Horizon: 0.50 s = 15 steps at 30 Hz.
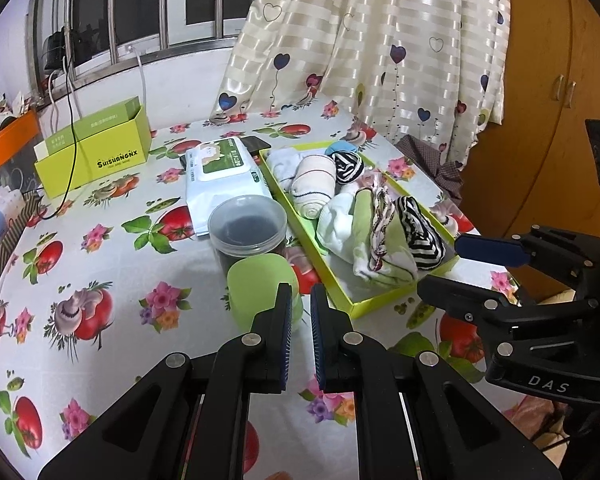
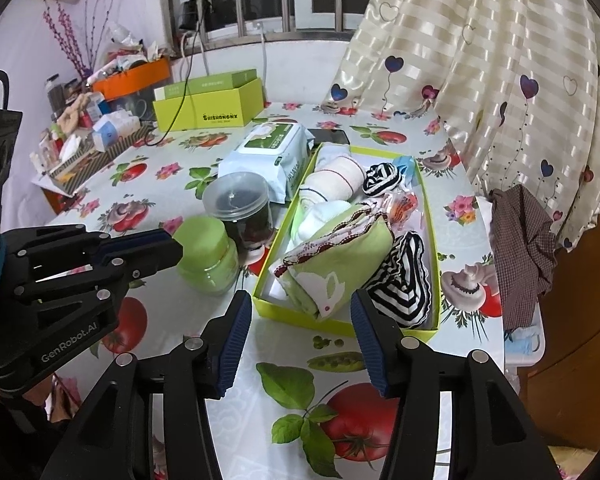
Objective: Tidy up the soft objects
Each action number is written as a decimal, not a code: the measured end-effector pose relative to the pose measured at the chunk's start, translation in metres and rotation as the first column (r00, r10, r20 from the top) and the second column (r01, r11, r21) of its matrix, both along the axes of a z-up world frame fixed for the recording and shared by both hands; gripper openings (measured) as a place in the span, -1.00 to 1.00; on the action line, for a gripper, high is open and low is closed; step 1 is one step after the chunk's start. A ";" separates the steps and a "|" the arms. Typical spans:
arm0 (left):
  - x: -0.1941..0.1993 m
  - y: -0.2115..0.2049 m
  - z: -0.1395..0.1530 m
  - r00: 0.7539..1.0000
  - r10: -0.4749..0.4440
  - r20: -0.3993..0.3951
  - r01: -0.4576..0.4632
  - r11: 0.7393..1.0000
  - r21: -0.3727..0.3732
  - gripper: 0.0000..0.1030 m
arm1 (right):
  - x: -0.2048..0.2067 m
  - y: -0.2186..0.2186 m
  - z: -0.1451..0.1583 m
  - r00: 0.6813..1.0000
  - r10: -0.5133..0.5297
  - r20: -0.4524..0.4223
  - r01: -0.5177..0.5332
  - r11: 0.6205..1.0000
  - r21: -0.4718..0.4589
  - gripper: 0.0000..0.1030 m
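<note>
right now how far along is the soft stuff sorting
Mostly done: rolled socks, the green cloth and striped fabric already sit inside the yellow-green tray. Nothing is in hand; the left tongs are shut and empty, the right tongs open. Left: a checked cloth hangs off the table edge.

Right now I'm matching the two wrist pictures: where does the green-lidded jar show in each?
Left wrist view: green-lidded jar low centre, just beyond the left gripper's tips.
Right wrist view: jar left of centre, beside the tray.
Shared landmark: the yellow-green tray of cloths lies right of it.
</note>
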State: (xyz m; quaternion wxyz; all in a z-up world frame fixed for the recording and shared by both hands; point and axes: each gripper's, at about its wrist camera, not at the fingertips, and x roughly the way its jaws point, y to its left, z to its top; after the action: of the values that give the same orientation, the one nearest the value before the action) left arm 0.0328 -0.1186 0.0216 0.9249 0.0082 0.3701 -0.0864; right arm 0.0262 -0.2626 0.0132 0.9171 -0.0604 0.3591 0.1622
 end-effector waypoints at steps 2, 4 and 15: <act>0.000 0.000 0.000 1.000 0.002 -0.001 -0.002 1.000 0.001 -0.81 | 0.001 0.000 -0.001 1.000 0.001 -0.002 -0.001 1.000 -0.002 0.00; 0.001 0.001 0.000 1.000 0.003 0.000 -0.003 1.000 0.002 -0.81 | 0.001 0.000 -0.001 1.000 0.002 -0.003 -0.002 1.000 -0.002 0.00; 0.004 0.001 -0.005 1.000 -0.001 -0.013 0.001 1.000 0.009 -0.81 | 0.004 0.002 -0.008 1.000 0.006 -0.014 -0.006 1.000 -0.005 0.00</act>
State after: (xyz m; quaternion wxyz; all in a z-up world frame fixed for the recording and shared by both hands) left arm 0.0368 -0.1179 0.0168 0.9225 0.0121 0.3763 -0.0853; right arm 0.0302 -0.2608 0.0056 0.9139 -0.0626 0.3657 0.1647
